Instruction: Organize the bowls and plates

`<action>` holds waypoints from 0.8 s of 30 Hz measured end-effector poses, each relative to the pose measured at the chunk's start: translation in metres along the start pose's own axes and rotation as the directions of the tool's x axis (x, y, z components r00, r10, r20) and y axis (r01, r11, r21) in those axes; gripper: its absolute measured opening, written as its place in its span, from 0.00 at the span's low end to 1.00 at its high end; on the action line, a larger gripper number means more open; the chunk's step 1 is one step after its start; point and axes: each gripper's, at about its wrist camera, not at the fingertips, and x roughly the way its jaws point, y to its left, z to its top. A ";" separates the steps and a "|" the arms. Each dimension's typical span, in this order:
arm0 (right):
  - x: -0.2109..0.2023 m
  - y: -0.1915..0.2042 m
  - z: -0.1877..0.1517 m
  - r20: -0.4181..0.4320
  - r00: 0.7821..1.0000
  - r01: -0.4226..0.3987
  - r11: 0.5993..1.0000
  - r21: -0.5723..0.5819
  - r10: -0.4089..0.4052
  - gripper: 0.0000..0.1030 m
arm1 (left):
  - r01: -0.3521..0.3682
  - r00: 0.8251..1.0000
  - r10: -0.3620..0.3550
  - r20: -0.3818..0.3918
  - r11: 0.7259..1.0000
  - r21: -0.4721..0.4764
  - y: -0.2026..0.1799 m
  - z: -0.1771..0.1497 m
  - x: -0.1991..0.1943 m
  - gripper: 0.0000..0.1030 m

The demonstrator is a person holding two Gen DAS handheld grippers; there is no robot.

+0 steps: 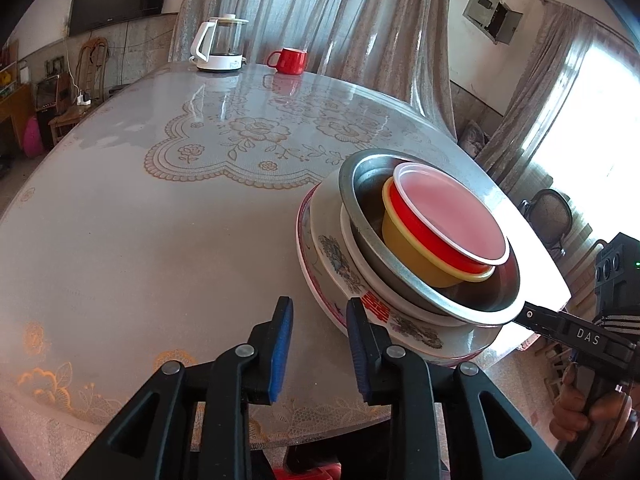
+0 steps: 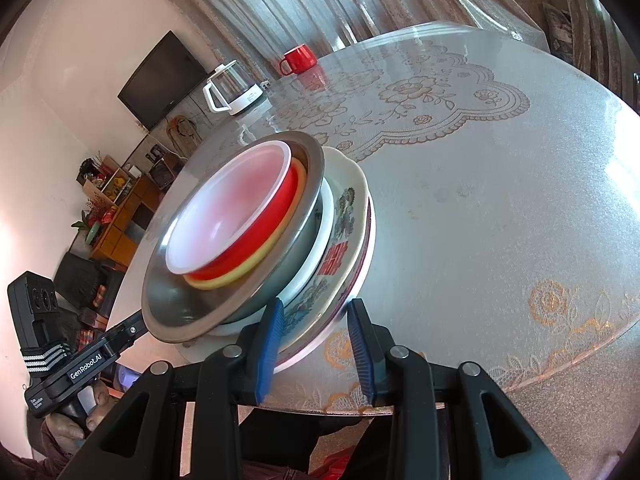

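Note:
A nested stack stands near the table's edge. A red bowl (image 1: 448, 212) (image 2: 224, 220) with a white inside sits in a yellow bowl (image 1: 412, 256) (image 2: 256, 264). Both rest in a steel basin (image 1: 400, 268) (image 2: 192, 320) on a floral plate (image 1: 340, 264) (image 2: 344, 216) and a pink-rimmed plate (image 1: 304, 248) (image 2: 370, 232). My right gripper (image 2: 316, 304) (image 1: 528, 315) is shut on the plates' rim, which fills the gap between its blue pads. My left gripper (image 1: 320, 304) (image 2: 136, 326) is open and holds nothing; its right pad is close beside the plate rim.
On the round table (image 1: 140, 240) with a lace-patterned cover, a white kettle (image 1: 220, 44) (image 2: 236, 88) and a red mug (image 1: 290, 60) (image 2: 298, 58) stand at the far side. Curtains hang behind. Chairs and a cabinet stand around the table. A hand (image 1: 580, 412) grips the right tool.

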 end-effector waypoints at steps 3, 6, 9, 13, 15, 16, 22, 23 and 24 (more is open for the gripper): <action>0.000 0.002 0.000 0.002 1.000 0.003 1.000 -0.003 -0.003 0.33 | -0.043 0.999 0.043 0.007 0.999 -0.001 0.002 0.000 -0.002 0.32; -0.007 0.004 -0.002 0.018 0.999 0.042 0.999 -0.018 -0.042 0.33 | -0.098 0.995 0.098 0.031 0.995 0.001 0.003 0.001 -0.007 0.39; -0.022 0.004 -0.002 0.057 0.994 0.094 0.996 -0.011 -0.093 0.33 | -0.156 0.985 0.155 0.071 0.988 0.009 0.002 0.002 -0.013 0.45; -0.044 0.014 0.000 0.165 0.960 0.234 0.972 -0.024 -0.228 0.33 | -0.189 0.976 0.184 0.117 0.981 0.031 -0.006 0.005 -0.022 0.60; -0.047 0.027 0.001 0.213 0.927 0.322 0.946 -0.040 -0.307 0.37 | -0.199 0.972 0.191 0.137 0.979 0.047 -0.012 0.006 -0.025 0.62; -0.047 0.036 0.001 0.239 0.909 0.364 0.929 -0.059 -0.341 0.38 | -0.203 0.970 0.193 0.146 0.978 0.056 -0.016 0.007 -0.026 0.67; -0.040 0.078 -0.006 0.339 0.857 0.444 0.891 -0.100 -0.389 0.51 | -0.215 0.957 0.190 0.219 0.972 0.094 -0.037 0.012 -0.035 0.95; -0.038 0.082 -0.008 0.342 0.855 0.447 0.889 -0.099 -0.391 0.54 | -0.214 0.956 0.188 0.226 0.972 0.094 -0.038 0.013 -0.036 0.95; -0.035 0.083 -0.009 0.338 0.856 0.446 0.890 -0.100 -0.391 0.54 | -0.210 0.956 0.184 0.229 0.973 0.094 -0.039 0.014 -0.036 0.95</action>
